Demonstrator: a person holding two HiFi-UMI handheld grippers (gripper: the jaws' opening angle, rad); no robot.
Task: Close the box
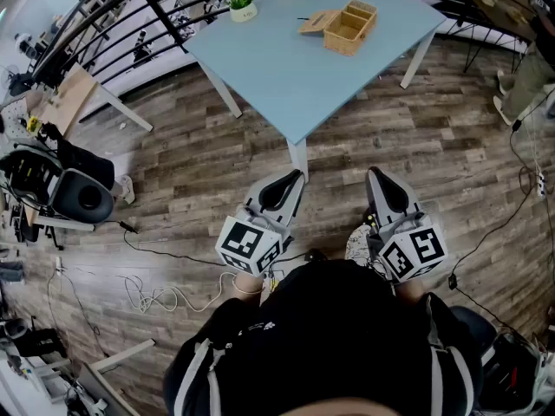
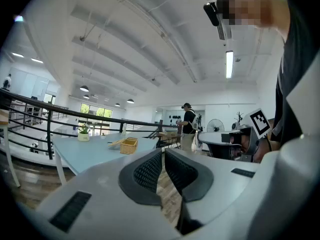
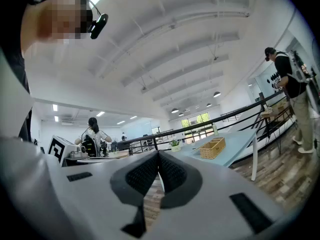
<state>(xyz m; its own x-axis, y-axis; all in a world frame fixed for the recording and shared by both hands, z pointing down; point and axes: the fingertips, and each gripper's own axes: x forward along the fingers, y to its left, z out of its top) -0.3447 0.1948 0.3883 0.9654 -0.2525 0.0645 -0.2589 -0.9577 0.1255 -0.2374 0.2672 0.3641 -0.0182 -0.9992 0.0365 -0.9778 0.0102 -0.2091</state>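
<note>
Head view: box (image 1: 349,26), a woven basket type with compartments, sits near the far edge of the pale blue counter (image 1: 286,68). Its lid (image 1: 317,21) is swung open and lies flat on the side nearer a small potted plant (image 1: 242,5). Both tools hang low over the wooden floor (image 1: 191,172), well apart from the box and short of the counter's near corner. The left hand-held gripper (image 1: 291,177) and the right hand-held gripper (image 1: 374,174) point towards the counter, each carrying its marker cube close to the person's dark top. Loose cables (image 1: 160,297) trail across the floor on the left, near a dark chair (image 1: 80,196).

Left gripper view: the left hand-held gripper (image 2: 163,152) is clenched, its ribbed pads meeting at the tips with nothing between them. Beyond it, the box (image 2: 129,145) rests on the counter (image 2: 85,151), with the plant (image 2: 83,133) farther left. A black railing (image 2: 50,115) runs behind, and a person (image 2: 189,125) stands in the background.

Right gripper view: the right hand-held gripper (image 3: 158,154) is likewise clenched and empty, pads touching at the tips. The box (image 3: 212,147) shows to the right on the counter (image 3: 235,144), the plant (image 3: 174,144) just beyond it. One person (image 3: 294,91) stands at the far right on the floor, and another person (image 3: 94,137) is seen from behind at the left.
</note>
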